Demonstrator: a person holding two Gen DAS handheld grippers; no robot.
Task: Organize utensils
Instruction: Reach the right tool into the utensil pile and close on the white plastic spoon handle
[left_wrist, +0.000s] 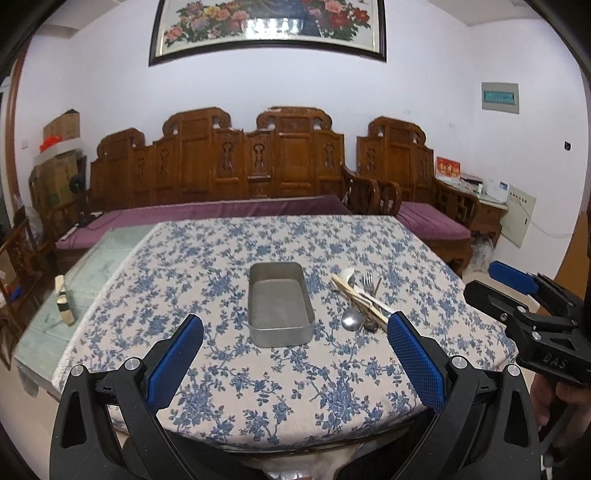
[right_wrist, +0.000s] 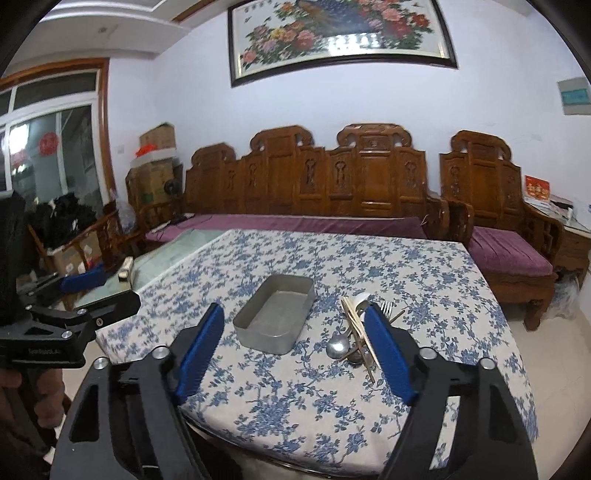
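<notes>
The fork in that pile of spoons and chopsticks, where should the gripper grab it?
Probably by the tine end of the fork: it pokes out clear at the pile's far side, while its handle is buried under the chopsticks. I'd bring the right gripper down from above, one finger on each side of the neck.

A carved wooden sofa with purple cushions lines the wall. Above it hangs a framed flower picture. Cardboard boxes stack in the corner.

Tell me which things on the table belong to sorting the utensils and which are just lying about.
For the job: tin, fork, metal spoon, white spoon, chopsticks.
Lying about: small box, sofa, painting.
</notes>
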